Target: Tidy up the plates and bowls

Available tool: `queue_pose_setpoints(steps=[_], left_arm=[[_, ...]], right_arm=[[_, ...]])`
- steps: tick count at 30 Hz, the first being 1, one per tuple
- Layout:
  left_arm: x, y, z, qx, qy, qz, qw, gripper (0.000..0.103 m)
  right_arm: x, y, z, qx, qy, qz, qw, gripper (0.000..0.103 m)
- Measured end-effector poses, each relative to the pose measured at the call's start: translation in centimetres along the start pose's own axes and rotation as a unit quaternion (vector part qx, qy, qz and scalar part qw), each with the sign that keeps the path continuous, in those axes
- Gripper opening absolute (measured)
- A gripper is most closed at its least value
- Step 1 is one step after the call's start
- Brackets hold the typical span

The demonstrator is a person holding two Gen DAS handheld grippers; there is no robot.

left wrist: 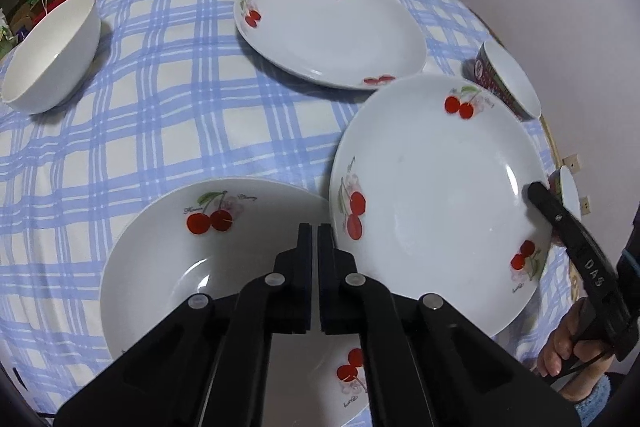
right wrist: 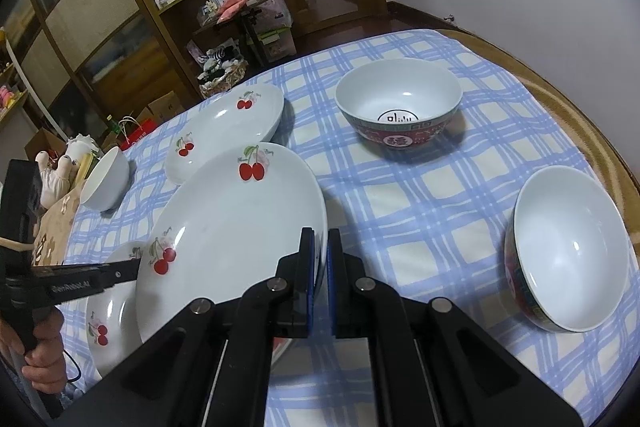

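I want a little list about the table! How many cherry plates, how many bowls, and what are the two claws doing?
cherry plates: three; the lifted plate, a near plate under the left claw, a far plate
bowls: three; plain white bowl, red patterned bowl, a second patterned bowl
right claw: shut on the lifted plate's rim, plate tilted
left claw: shut, holding nothing
cover: blue checked tablecloth
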State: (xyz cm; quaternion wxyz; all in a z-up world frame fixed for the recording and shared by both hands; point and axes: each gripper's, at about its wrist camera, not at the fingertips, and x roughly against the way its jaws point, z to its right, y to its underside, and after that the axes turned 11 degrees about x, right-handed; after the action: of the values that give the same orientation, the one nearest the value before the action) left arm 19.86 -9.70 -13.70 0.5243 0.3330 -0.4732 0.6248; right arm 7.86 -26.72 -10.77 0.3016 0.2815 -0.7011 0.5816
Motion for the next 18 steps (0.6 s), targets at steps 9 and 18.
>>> queue_pose_setpoints(steps=[9, 18], left_arm=[[1.2, -0.5, -0.9, 0.021, 0.028, -0.002, 0.9994, 0.010], [0.5, -0.2, 0.1, 0.006, 0.041, -0.022, 0.9989, 0.010]], right_arm=[[-0.1, 0.2, 0.0, -0.001, 0.001, -0.002, 1.000, 0.006], [0.0, 0.2, -0.1, 0.000, 0.001, -0.001, 1.000, 0.006]])
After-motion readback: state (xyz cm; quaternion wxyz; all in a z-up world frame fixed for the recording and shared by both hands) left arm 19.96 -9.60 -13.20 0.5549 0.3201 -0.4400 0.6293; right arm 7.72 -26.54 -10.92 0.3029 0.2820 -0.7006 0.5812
